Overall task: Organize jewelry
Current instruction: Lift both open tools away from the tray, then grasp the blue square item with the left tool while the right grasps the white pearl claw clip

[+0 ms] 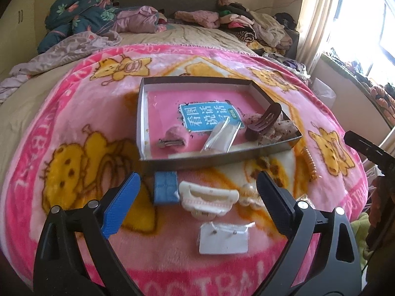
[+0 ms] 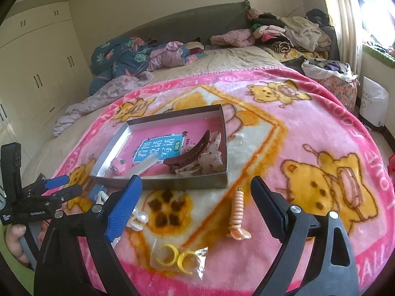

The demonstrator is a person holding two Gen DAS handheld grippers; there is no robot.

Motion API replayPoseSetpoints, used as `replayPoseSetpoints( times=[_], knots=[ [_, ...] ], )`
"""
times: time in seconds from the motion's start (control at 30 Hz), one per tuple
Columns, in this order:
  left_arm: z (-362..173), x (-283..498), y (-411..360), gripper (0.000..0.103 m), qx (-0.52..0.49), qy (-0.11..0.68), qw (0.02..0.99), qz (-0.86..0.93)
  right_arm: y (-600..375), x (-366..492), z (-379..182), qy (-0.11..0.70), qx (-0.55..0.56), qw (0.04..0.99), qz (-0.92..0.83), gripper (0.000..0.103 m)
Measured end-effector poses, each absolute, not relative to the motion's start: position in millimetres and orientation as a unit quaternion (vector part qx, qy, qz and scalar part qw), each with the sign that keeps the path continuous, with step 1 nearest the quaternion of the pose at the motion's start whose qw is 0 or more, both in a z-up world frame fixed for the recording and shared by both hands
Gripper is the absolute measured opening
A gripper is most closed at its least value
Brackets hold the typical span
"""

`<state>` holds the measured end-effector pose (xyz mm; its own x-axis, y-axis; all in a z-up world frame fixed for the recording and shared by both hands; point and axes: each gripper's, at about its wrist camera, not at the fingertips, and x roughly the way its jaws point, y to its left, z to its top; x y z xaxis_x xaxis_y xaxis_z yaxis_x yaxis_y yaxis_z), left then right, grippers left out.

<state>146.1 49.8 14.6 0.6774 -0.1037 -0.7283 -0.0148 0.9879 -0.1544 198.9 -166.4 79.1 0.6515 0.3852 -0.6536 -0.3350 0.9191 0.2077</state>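
A shallow grey box (image 1: pixel 205 159) (image 2: pixel 172 183) with a pink floor lies on the pink blanket. It holds a dark brown hair claw (image 1: pixel 265 120) (image 2: pixel 190 151), a clear packet (image 1: pixel 219 137), a small clip (image 1: pixel 170 143) and glittery pieces. My left gripper (image 1: pixel 197 190) is open and empty, just before a white hair claw (image 1: pixel 208 199) and a blue square piece (image 1: pixel 166 190). An earring card (image 1: pixel 223 239) lies under it. My right gripper (image 2: pixel 196 190) is open and empty above an orange spiral clip (image 2: pixel 237 212) and a packet of yellow rings (image 2: pixel 177 259).
The blanket (image 1: pixel 74 113) covers the near end of a bed. Piles of clothes (image 1: pixel 246 22) and bedding (image 1: pixel 81 14) lie at the far end. A window and cluttered sill are on the right. The left gripper shows in the right wrist view (image 2: pixel 56 187).
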Motion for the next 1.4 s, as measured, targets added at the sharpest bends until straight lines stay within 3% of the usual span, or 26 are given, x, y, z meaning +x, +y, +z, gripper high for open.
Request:
replayPoseSetpoints(
  times=[0.63, 1.4],
  knots=[
    [6.9, 101.6, 57.0, 0.088, -0.067, 0.408, 0.910, -0.015, -165.2, 149.6, 68.4, 0.371, 0.000, 0.905, 0.211, 0.089],
    [-25.5, 72.2, 74.7, 0.088, -0.065, 0.437, 0.897, 0.014, -96.9, 125.0, 30.1, 0.394, -0.073, 0.870, 0.287, 0.089]
  ],
)
